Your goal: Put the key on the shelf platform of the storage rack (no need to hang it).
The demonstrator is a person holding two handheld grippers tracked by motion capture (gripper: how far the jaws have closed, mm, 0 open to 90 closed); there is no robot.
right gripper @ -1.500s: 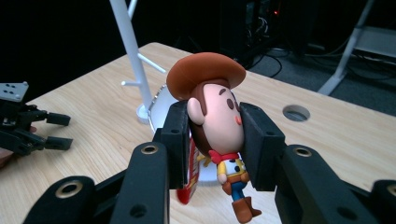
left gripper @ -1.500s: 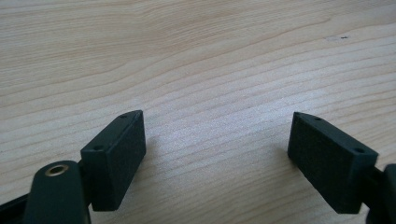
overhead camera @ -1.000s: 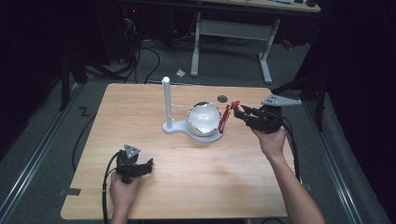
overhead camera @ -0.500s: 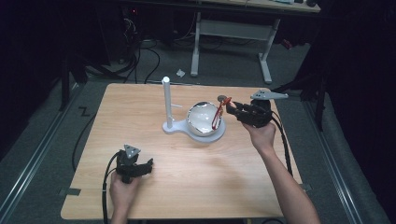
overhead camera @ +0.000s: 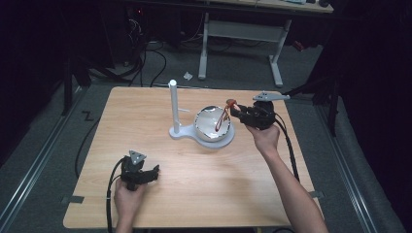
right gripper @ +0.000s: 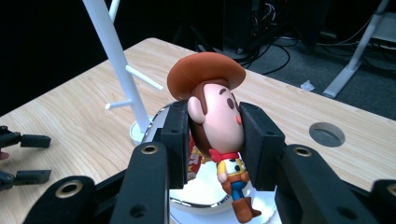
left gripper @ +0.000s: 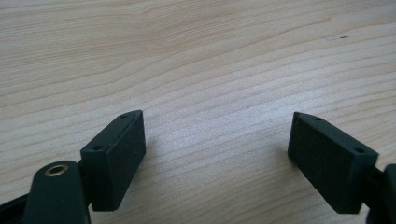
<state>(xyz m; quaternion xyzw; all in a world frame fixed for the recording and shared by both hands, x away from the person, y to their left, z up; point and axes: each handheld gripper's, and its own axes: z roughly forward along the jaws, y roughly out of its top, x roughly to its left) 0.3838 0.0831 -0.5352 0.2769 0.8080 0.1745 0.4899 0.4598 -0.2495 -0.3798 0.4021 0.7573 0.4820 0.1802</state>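
Observation:
My right gripper is shut on a cowboy figurine with a brown hat, gripping its head from both sides. The figurine hangs over the right edge of a shiny metal bowl. The bowl sits on a white stand base from which a white post with short pegs rises. In the high view the right gripper is just right of the bowl. My left gripper rests near the table's front left, open, and its jaws frame bare wood in the left gripper view.
The wooden table has a round cable hole near its far right edge. Beyond the table are a white desk frame and cables on the dark floor. A cable trails from each gripper.
My right gripper has carried the figurine leftward and toward the bowl, from beside it to over its right rim. The left gripper has stayed put.

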